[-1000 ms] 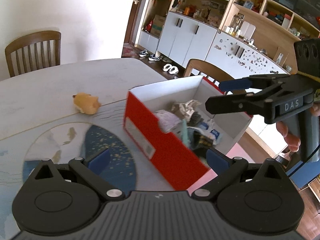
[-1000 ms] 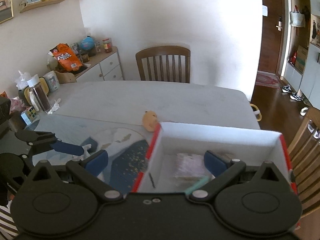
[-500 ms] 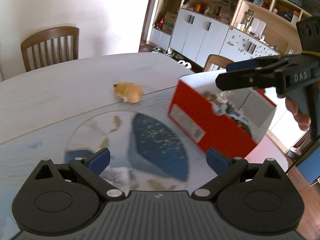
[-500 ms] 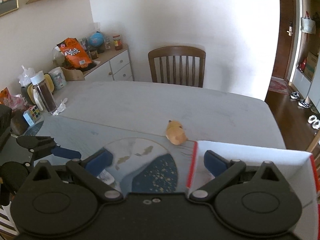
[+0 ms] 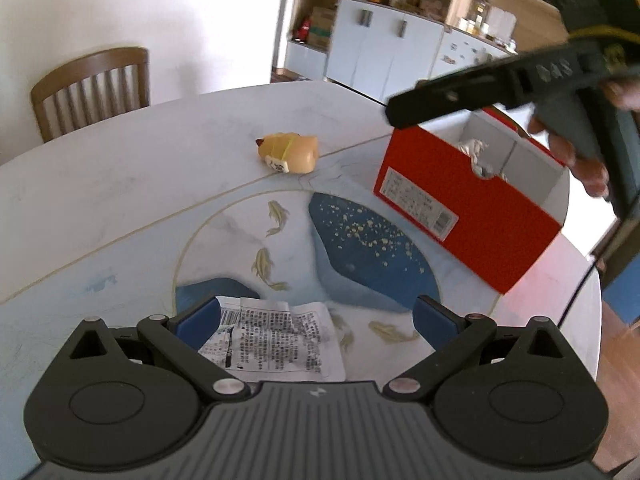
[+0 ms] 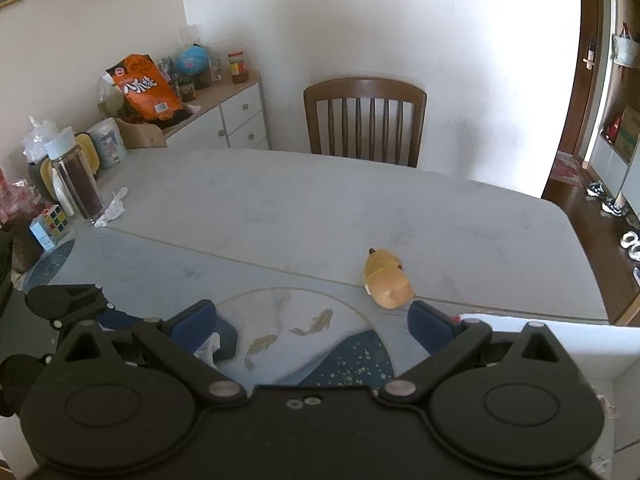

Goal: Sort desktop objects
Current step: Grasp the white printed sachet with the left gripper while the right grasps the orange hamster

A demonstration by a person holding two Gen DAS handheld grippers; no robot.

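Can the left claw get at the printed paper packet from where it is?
Probably yes: the left claw is open, the printed paper packet lies flat between its fingers, and nothing blocks it.

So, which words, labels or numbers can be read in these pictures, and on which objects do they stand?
"DAS", blurred and only just legible: on the right gripper.
Red box: white barcode label, print too small to read.
Paper sheet between the left gripper's fingers: barcode and dense print, too small to read.
Orange snack bag: large white characters, not clear enough to quote.
Yellow toy: small tag, illegible.
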